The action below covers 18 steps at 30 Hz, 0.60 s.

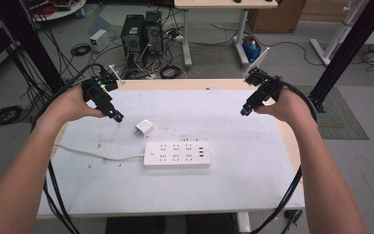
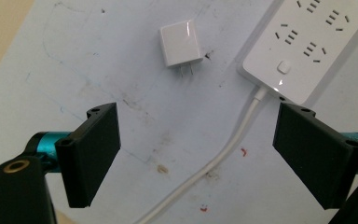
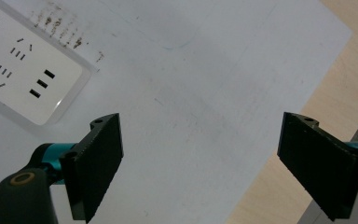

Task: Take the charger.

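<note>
White plug adapter (image 1: 144, 128) just beyond tilted-down, wide-open left gripper (image 1: 118, 117); right gripper (image 1: 244, 111) likewise, empty.

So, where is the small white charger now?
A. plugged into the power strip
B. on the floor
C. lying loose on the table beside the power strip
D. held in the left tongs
C: the charger lies on the table with its prongs bare, apart from the power strip, and nothing holds it.

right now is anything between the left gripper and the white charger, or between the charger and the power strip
Nothing visible. The left gripper, jaws open, has bare table between it and the white charger. The gap from the charger to the power strip also looks clear.
</note>
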### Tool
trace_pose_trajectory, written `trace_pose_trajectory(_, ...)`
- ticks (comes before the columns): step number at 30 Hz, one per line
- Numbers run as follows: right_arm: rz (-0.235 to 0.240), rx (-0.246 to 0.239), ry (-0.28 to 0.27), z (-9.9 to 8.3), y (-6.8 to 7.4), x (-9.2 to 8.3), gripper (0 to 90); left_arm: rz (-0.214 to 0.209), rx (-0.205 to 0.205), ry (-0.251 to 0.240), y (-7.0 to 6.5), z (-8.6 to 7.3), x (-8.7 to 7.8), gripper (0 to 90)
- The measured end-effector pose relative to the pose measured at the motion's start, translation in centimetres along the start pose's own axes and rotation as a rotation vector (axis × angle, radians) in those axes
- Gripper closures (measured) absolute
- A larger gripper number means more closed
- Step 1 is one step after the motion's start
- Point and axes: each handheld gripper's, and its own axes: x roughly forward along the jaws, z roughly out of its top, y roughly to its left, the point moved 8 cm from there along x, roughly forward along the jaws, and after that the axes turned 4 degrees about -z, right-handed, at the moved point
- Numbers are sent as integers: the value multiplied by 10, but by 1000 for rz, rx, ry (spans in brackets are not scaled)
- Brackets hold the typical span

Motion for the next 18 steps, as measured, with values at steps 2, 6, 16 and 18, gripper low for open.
trace_pose_trajectory(2, -2, -1, -5, 1, 0, 1, 136, -8, -18, -4, 2, 2, 8, 150)
trace_pose_trajectory(6, -3, -3, -5, 3, 0, 2, 136, -20, -57, -8, 6, 6, 24, 150)
trace_pose_trajectory(16, -7, 7, -9, 2, -3, 1, 136, -33, -129, 1, 11, 18, 62, 150)
trace_pose_trajectory(18, -7, 6, -11, 2, -3, 1, 136, -33, -129, 1, 11, 18, 62, 150)
